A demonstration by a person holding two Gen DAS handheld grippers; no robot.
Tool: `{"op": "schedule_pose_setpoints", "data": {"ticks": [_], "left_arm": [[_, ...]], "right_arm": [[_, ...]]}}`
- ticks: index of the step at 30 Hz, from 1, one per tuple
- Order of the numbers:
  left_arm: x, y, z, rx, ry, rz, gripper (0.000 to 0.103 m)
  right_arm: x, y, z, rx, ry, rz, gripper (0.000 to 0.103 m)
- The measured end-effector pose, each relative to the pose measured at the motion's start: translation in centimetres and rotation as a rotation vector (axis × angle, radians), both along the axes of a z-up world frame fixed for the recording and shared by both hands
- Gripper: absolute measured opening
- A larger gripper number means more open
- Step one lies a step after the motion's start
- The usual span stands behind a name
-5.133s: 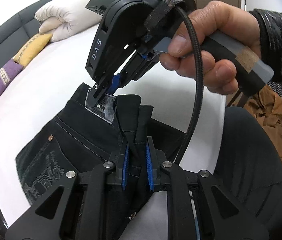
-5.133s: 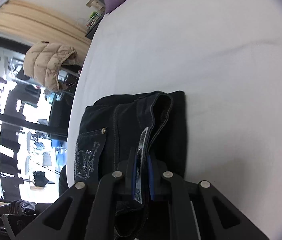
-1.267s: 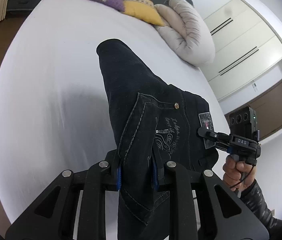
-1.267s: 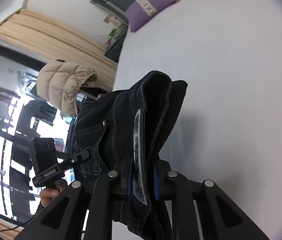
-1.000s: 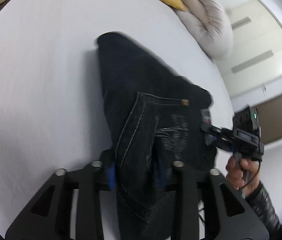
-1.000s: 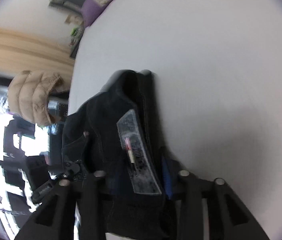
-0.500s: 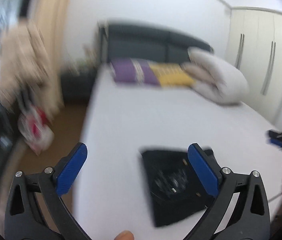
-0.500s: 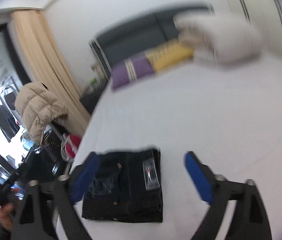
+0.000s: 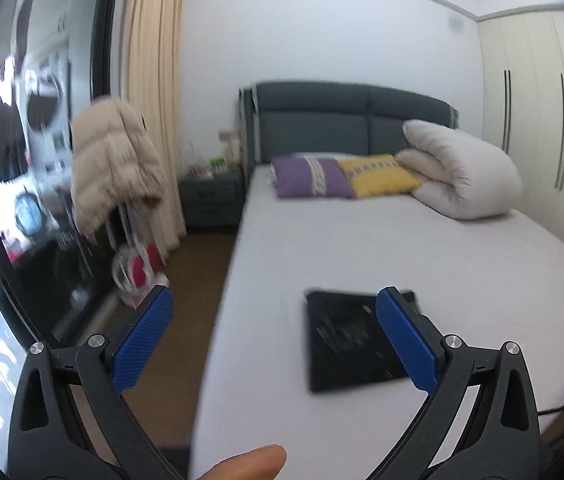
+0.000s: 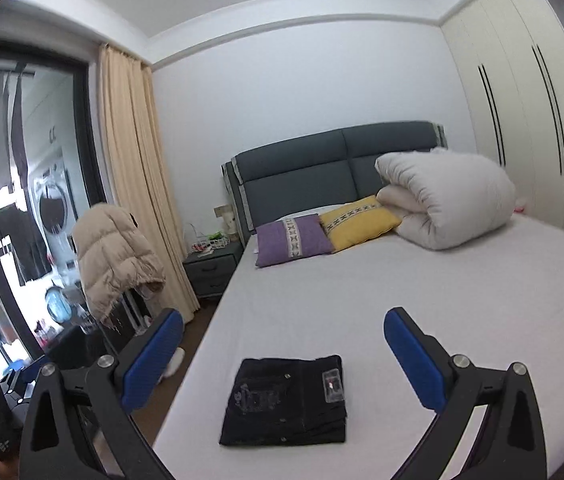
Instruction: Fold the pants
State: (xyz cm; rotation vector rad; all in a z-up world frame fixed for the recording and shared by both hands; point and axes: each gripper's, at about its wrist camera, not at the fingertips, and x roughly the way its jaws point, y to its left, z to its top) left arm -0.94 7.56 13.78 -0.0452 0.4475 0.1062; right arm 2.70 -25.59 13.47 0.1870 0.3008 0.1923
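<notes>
On the bed (image 10: 461,300), folded pants (image 10: 285,400) lie apparently crosswise; both claws (image 9: 274,320) (image 10: 282,344) released.

1. One pair of folded pants (image 10: 287,399), on the bed at 6 o'clock.
2. Two grippers: the left gripper (image 9: 274,337) and the right gripper (image 10: 283,351), each with jaws spread wide and two blue pads.
3. One bed (image 10: 461,304).
4. Two pillows at 12 o'clock: one purple pillow (image 10: 291,239), one yellow pillow (image 10: 357,221).
5. One rolled duvet (image 10: 447,198), at 1 o'clock.
6. One puffer jacket (image 10: 116,260), at 9 o'clock.
7. One nightstand (image 10: 212,272).
8. One curtain (image 10: 138,176).
</notes>
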Motion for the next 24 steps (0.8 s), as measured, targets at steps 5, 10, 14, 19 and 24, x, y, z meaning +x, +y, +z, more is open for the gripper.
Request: {"op": "schedule_pose_setpoints", "data": {"ticks": [5, 10, 14, 19, 24], "left_arm": [[-1.5, -2.1, -3.6, -0.021, 0.097, -0.031, 0.103], [-1.3, -2.3, -5.8, -0.037, 0.128, -0.009, 0.103], [-0.3, -1.7, -7.0, -0.051, 0.156, 0.000, 0.103], [1.4, -1.1, -8.2, -0.052, 0.192, 0.003, 0.103], [2.5, -1.1, -9.0, -0.050, 0.219, 0.000, 0.103]], "right_arm": [[-2.7, 2.0, -1.8, -0.075, 0.024, -0.031, 0.103], [-2.3, 3.0, -4.9, -0.107, 0.170, -0.086, 0.103], [-1.5, 3.4, -7.1, -0.086, 0.254, -0.079, 0.103], [-1.1, 4.5, -8.1, -0.138, 0.263, -0.077, 0.103], [-0.5, 4.9, -9.0, -0.146, 0.297, -0.064, 0.103]]}}
